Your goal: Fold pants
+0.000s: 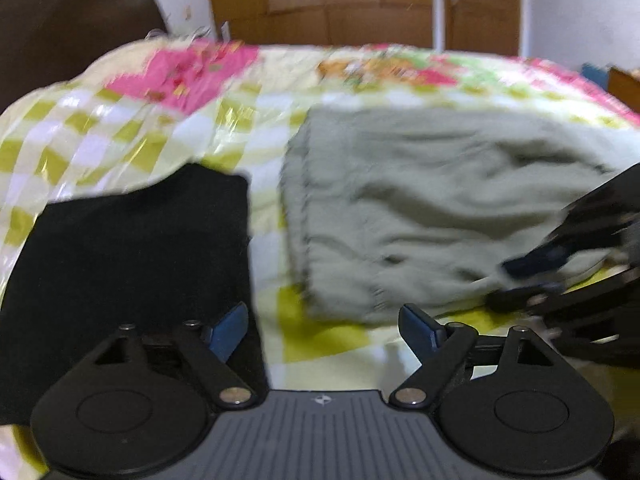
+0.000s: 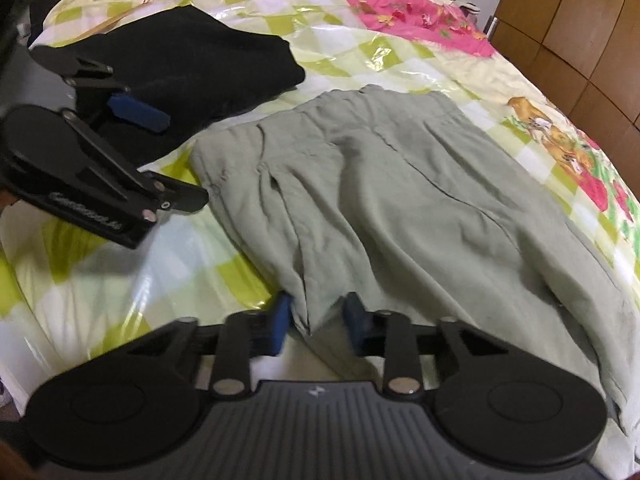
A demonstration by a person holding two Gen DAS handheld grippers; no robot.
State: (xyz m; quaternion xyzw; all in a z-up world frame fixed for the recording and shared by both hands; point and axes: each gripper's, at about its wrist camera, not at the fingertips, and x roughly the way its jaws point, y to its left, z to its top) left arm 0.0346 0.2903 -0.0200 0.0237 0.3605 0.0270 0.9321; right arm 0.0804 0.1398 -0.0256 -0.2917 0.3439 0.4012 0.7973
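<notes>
Right wrist footage is filled by a bed [image 2: 360,36] covered with a checked green, white and pink plastic-sheeted spread, on which everything else is laid. Grey-green pants [image 2: 380,184] are spread rumpled across the middle of the bed, with one end drawn toward the camera. A folded black garment [image 2: 192,68] is seen just beside the pants, to their left, lying flat. The right tool [image 2: 318,326] is held with its blue pads partly apart, and a bunched edge of the pants is set between them; whether the cloth is actually pinched cannot be told. The left tool [image 1: 324,330] is shown with its blue-padded fingers [image 1: 230,330] wide apart over the spread, between the black garment and the pants, nothing gripped.
</notes>
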